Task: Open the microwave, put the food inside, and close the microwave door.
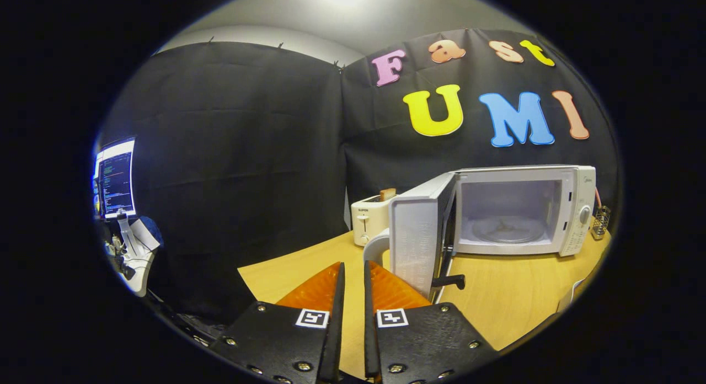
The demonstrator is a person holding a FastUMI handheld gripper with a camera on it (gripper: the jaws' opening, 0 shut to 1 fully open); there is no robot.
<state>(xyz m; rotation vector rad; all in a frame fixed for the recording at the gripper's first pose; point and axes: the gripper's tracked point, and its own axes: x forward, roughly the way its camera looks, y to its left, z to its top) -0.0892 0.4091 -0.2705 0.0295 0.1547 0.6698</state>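
With its door (415,241) swung wide toward the fingers, the white microwave (524,210) stands on the wooden table (496,301), its glass turntable (506,229) bare and no food to be seen. The gripper (353,279) has its orange-backed fingers (317,287) nearly together, gripping nothing, just short of the door's handle (375,247). A white toaster (369,218) behind bears small lettering, too small to read with certainty.
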